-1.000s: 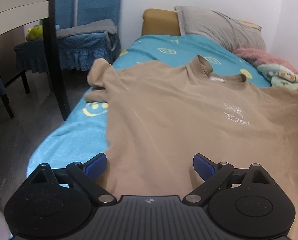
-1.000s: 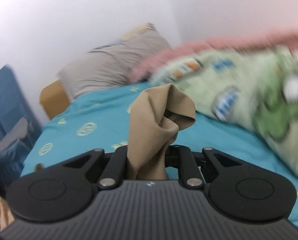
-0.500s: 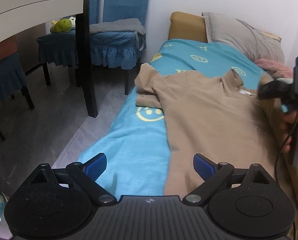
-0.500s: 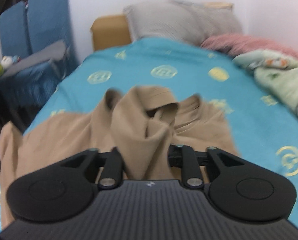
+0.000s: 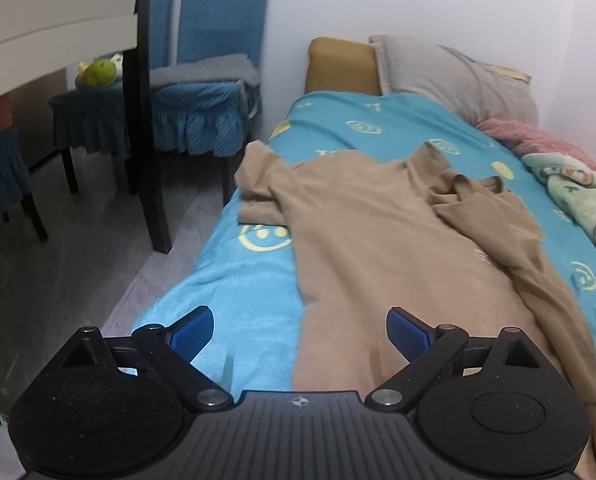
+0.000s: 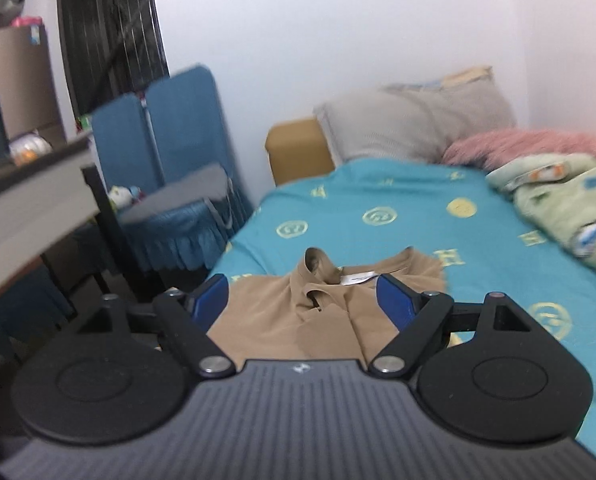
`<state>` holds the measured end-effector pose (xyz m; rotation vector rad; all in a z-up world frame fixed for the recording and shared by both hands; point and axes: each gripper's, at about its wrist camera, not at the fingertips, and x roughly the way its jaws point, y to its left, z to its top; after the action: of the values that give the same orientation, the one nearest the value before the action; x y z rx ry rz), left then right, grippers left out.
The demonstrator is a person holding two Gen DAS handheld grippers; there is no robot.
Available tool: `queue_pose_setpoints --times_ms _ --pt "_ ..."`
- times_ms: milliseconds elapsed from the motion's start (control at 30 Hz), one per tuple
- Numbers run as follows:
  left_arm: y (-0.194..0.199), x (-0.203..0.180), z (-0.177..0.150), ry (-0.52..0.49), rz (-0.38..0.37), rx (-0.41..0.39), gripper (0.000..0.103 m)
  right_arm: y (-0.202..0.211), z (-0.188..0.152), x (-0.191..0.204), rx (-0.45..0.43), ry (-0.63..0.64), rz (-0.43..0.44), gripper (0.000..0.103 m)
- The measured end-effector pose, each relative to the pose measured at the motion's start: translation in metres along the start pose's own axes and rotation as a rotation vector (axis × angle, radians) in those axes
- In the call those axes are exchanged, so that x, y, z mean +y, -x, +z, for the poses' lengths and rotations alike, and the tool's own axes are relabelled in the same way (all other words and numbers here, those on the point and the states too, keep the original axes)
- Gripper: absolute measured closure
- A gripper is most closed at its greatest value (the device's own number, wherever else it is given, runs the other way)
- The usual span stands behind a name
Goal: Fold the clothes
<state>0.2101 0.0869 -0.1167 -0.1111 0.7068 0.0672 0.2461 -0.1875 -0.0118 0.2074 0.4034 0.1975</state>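
A tan shirt [image 5: 378, 248] lies spread on the bed [image 5: 234, 292], over its blue sheet, with one sleeve [image 5: 258, 184] bunched near the bed's edge and the other side folded in across the body. The left gripper [image 5: 300, 334] hangs over the shirt's hem with its tongs wide and nothing between them. The right gripper [image 6: 302, 300] is also spread wide and empty (the collar and its white label [image 6: 358, 279] show beyond it). A grey pillow [image 5: 454, 76] lies at the head of the bed, and a green blanket [image 5: 578, 196] lies along its far side.
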Motion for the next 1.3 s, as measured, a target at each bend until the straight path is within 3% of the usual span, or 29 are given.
queue_pose_setpoints --times_ms 233,367,667,767,833,1000,1167,1233,1267,1300 --pt "0.042 -0.034 -0.020 -0.077 -0.030 -0.022 0.009 0.134 -0.028 -0.031 0.041 -0.112 0.047 0.020" --pt "0.061 -0.067 -0.035 -0.122 -0.044 -0.003 0.010 0.183 -0.043 -0.049 -0.005 -0.124 -0.039 0.020" --pt "0.088 -0.182 -0.074 -0.235 -0.229 0.123 0.021 0.223 -0.045 -0.100 -0.080 -0.048 -0.242 0.020" --pt "0.094 -0.229 -0.091 -0.240 -0.342 0.194 0.024 0.230 -0.046 -0.126 -0.095 -0.117 -0.287 0.020" --pt "0.097 -0.264 -0.103 -0.302 -0.390 0.224 0.027 0.235 -0.047 -0.142 -0.118 -0.160 -0.308 0.020" --pt "0.092 -0.331 -0.139 -0.434 -0.463 0.312 0.043 0.241 -0.049 -0.164 -0.149 -0.173 -0.311 0.020" --pt "0.077 -0.352 -0.173 -0.521 -0.474 0.358 0.059 0.234 -0.055 -0.178 -0.129 -0.213 -0.267 0.020" --pt "0.077 -0.352 -0.179 -0.554 -0.467 0.329 0.077 0.231 -0.057 -0.182 -0.114 -0.228 -0.261 0.020" --pt "0.077 -0.350 -0.180 -0.558 -0.463 0.329 0.099 0.229 -0.058 -0.183 -0.109 -0.233 -0.259 0.020" --pt "0.076 -0.345 -0.177 -0.528 -0.478 0.344 0.101 0.229 -0.059 -0.184 -0.107 -0.239 -0.258 0.020"
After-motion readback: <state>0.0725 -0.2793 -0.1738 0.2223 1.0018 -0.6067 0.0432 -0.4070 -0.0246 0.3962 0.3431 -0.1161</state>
